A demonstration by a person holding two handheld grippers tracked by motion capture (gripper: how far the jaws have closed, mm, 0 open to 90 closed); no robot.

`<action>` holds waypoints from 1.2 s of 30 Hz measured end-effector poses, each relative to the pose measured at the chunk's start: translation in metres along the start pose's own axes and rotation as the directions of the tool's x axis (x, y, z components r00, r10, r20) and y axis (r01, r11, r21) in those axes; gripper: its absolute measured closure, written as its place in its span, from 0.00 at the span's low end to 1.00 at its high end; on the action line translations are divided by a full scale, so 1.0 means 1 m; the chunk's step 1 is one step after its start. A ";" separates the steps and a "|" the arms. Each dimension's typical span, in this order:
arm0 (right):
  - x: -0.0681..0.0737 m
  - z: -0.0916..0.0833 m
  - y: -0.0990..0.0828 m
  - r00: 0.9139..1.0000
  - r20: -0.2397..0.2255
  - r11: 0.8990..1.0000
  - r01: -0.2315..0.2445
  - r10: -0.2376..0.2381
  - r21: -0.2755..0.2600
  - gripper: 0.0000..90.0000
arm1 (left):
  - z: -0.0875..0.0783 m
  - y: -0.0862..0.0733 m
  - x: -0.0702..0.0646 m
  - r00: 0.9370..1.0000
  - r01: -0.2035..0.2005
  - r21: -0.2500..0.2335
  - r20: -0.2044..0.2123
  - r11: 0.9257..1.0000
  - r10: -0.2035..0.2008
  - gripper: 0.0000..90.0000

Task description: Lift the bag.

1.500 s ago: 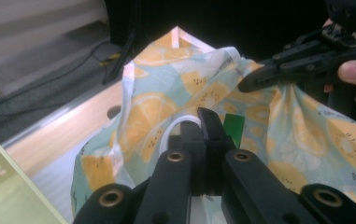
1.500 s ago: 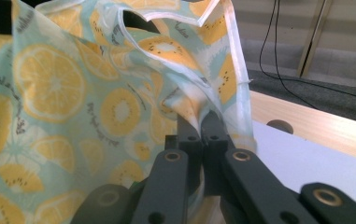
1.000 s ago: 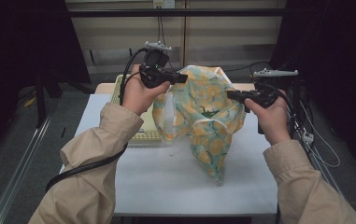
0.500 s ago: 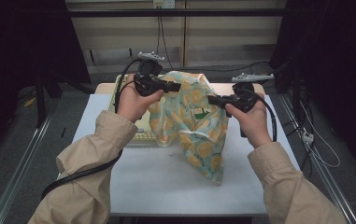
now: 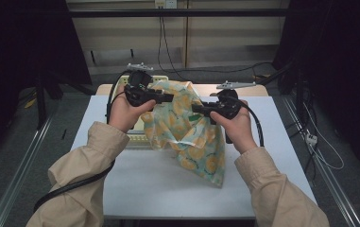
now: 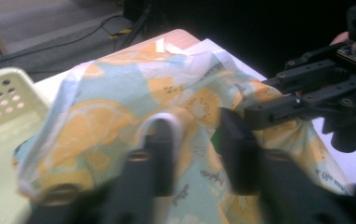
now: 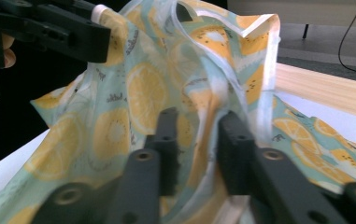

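Note:
A thin bag [image 5: 192, 137] printed with orange slices on pale blue hangs between both grippers, and its lower end lies on the white table [image 5: 168, 189]. My left gripper [image 5: 168, 97] points right at the bag's upper left. Its jaws [image 6: 195, 123] have just been opening and stand apart, with a white handle loop [image 6: 159, 122] loose between them. My right gripper [image 5: 196, 109] points left at the bag's upper right. Its jaws [image 7: 198, 116] have also just been opening, with folds of the bag [image 7: 133, 98] in the gap and not pinched.
A pale yellow-green perforated basket [image 5: 137, 139] stands on the table behind and left of the bag, seen also in the left gripper view [image 6: 3, 121]. A wooden strip [image 5: 244, 90] runs along the table's far edge. Cables trail over the floor beyond.
Both hands have come down and closer together. The bag, held up and spread wider before, now hangs lower and more bunched over the table.

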State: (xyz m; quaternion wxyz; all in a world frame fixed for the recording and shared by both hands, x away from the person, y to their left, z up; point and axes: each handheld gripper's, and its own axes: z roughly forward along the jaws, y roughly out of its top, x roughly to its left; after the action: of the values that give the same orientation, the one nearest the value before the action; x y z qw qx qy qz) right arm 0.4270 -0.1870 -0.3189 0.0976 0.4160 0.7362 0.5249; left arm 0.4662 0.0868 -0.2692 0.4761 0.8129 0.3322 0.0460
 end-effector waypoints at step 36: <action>-0.025 -0.093 -0.078 0.995 0.052 0.996 0.087 -0.086 -0.003 0.30 | -0.047 -0.117 0.007 0.997 -0.049 -0.006 0.052 0.999 0.049 0.07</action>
State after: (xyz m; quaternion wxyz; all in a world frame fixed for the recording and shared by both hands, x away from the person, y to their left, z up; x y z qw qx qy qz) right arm 0.3490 -0.2771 -0.3530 0.1406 0.3970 0.7492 0.5112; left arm 0.3951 0.1636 -0.3394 0.4854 0.8205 0.2996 0.0374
